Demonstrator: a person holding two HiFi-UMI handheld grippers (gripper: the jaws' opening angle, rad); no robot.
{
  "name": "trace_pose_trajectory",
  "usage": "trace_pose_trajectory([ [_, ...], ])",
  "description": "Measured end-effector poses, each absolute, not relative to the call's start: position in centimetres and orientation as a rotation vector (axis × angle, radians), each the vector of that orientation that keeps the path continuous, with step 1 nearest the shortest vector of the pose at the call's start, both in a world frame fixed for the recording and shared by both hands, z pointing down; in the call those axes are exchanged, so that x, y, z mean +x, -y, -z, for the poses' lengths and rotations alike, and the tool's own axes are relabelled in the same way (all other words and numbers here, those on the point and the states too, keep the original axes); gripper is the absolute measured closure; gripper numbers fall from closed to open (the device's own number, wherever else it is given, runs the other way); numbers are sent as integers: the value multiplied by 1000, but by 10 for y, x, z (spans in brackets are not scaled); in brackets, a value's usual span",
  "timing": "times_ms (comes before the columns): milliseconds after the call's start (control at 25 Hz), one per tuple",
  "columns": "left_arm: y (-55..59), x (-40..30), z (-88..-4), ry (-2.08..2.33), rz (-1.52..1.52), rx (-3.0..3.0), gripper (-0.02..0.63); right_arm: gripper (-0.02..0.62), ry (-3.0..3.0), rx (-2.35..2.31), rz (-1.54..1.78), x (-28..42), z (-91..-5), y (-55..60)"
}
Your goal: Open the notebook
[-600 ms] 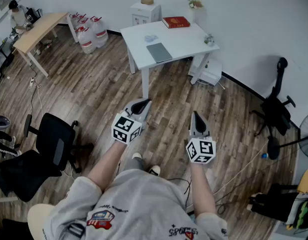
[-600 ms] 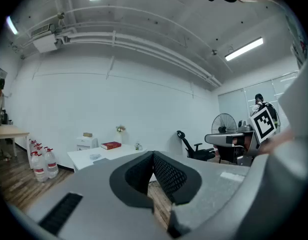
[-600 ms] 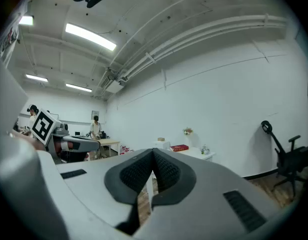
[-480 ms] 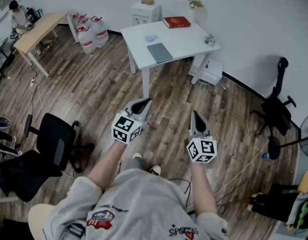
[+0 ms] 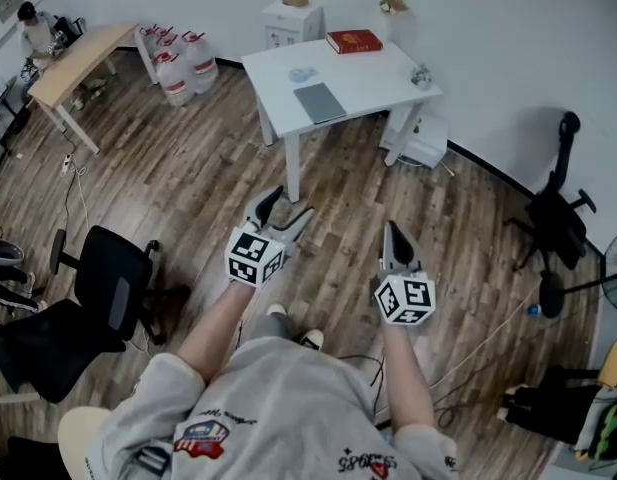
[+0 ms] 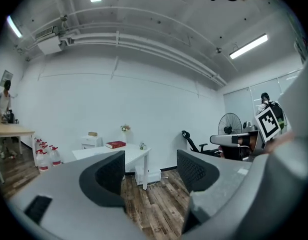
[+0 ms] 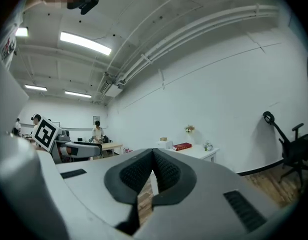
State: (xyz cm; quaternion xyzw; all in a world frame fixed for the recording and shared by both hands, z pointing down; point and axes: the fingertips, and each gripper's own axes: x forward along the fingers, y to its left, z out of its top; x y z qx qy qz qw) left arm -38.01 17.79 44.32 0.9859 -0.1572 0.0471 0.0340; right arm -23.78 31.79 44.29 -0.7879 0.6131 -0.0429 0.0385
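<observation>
The left gripper has its jaws spread wide with nothing between them; in its own view only floor shows in the gap. The right gripper has its jaws pressed together and holds nothing. Both are held out level in front of the person, well short of the tabletop and over wooden floor.

The notebook, grey and closed, lies flat on the tabletop near its front edge, on the side toward the left gripper. A red book lies at the tabletop's far edge, beyond the notebook, and a small plant stands at the tabletop's right corner. A pale bit of something sits on the tabletop just behind the notebook; I cannot tell what it is.

Behind the tabletop, against the wall, stands a white cabinet. Left of the tabletop are water bottles, and farther left a wooden desk. A black chair stands well apart from the tabletop, beside the person's left arm.
</observation>
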Motion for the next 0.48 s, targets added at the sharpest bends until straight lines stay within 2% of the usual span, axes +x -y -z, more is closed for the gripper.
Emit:
trace_pose_trajectory([
  [120, -179, -375, -445, 494, -134, 3027, 285, 603, -1877, -2413, 126, -232, -447, -321],
  [480, -193, -360, -443, 532, -142, 3018, 285, 603, -1868, -2403, 107, -213, -443, -343],
])
